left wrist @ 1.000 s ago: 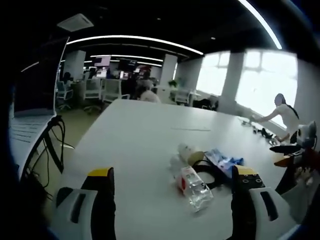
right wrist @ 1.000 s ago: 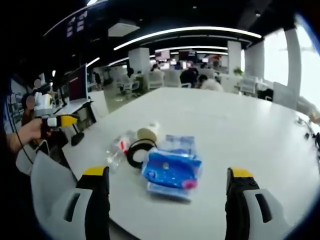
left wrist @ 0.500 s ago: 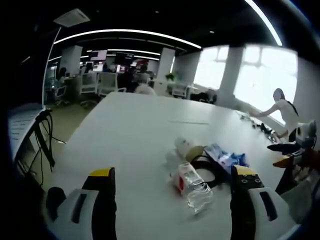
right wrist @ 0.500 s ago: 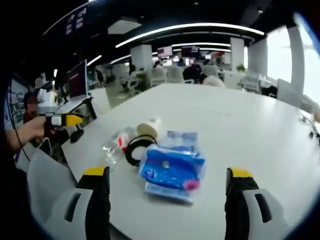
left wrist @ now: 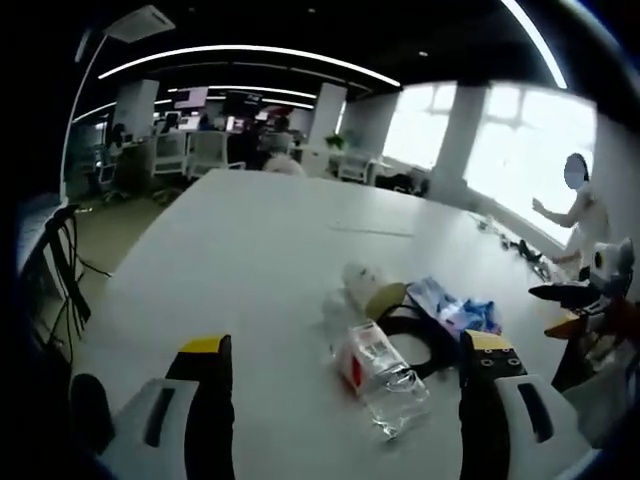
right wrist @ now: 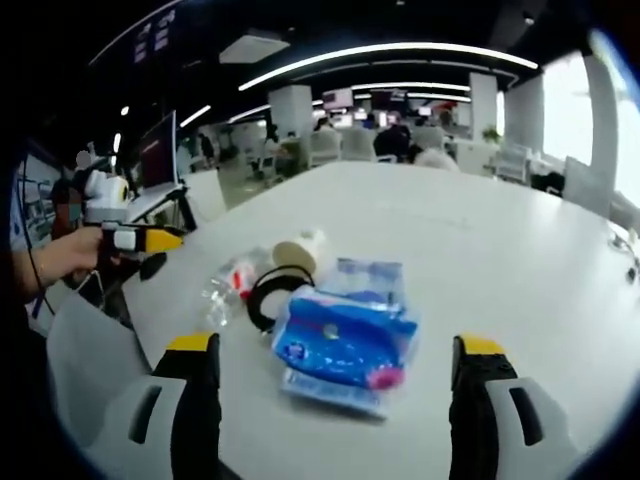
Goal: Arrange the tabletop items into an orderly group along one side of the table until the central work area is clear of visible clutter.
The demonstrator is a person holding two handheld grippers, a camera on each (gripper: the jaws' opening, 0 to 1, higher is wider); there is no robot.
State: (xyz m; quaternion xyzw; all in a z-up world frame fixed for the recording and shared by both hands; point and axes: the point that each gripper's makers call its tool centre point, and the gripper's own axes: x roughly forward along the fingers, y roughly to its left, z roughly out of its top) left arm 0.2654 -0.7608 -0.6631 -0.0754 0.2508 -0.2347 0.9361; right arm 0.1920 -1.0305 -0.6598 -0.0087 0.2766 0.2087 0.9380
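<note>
Blue wipes pack (right wrist: 345, 343) lies on the white table (right wrist: 500, 250) straight ahead between the jaws of the wide-open, empty right gripper (right wrist: 335, 395), nearer to it than to the equally open, empty left gripper (left wrist: 340, 400), which faces the clear bottle (left wrist: 378, 372).

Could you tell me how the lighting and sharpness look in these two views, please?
Left gripper view: the windows are blown out white, the clear bottle is soft. Right gripper view: ceiling light strips glare, the blue packet is slightly blurred; fisheye curves the table edge.
</note>
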